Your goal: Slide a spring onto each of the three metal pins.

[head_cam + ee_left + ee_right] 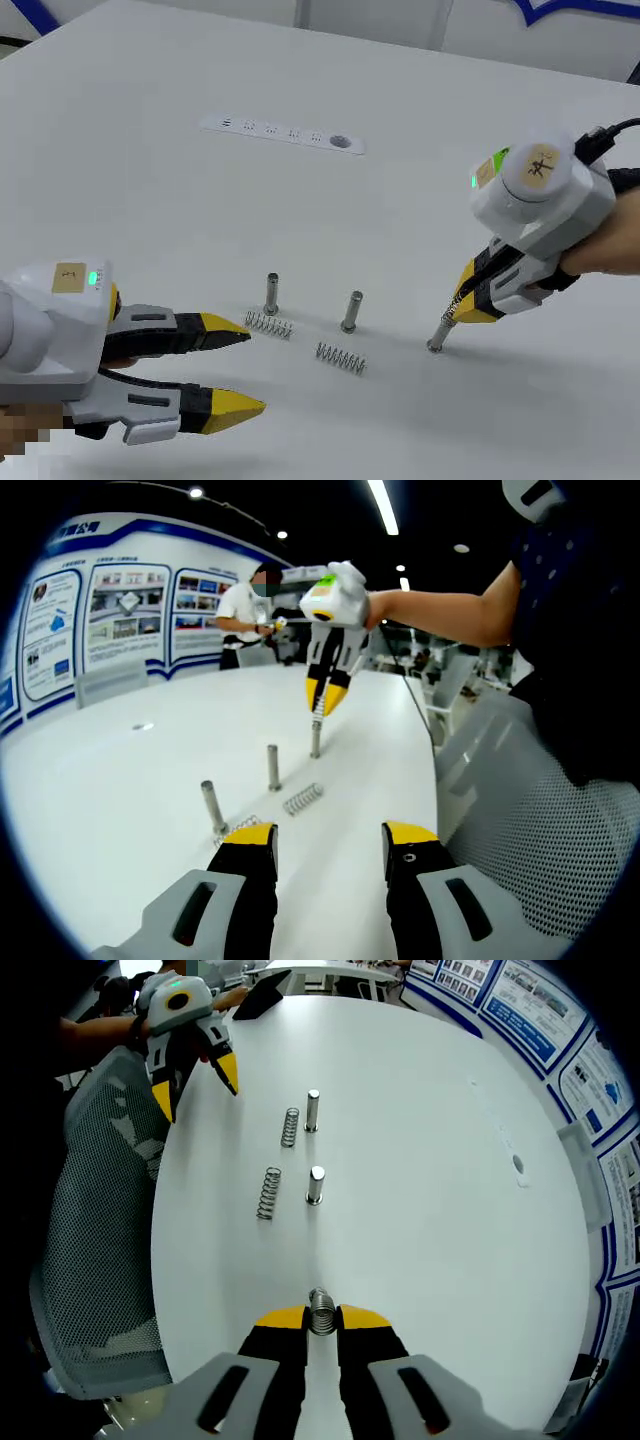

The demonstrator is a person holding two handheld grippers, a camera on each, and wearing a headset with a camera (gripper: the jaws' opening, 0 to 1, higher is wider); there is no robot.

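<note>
White table (150, 200): right gripper (321, 1320) is clamping a spring (450, 312) between its fingers, threading it onto the pin (437, 337) just below the tips. Left gripper (255, 368) is idling, fingers apart. Tilting risks jamming the spring or tipping the pin.

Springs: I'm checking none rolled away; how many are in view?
3. The first spring lies beside the left pin, the second spring lies in front of the middle pin, and the third spring is held by the right gripper over the right pin.
</note>
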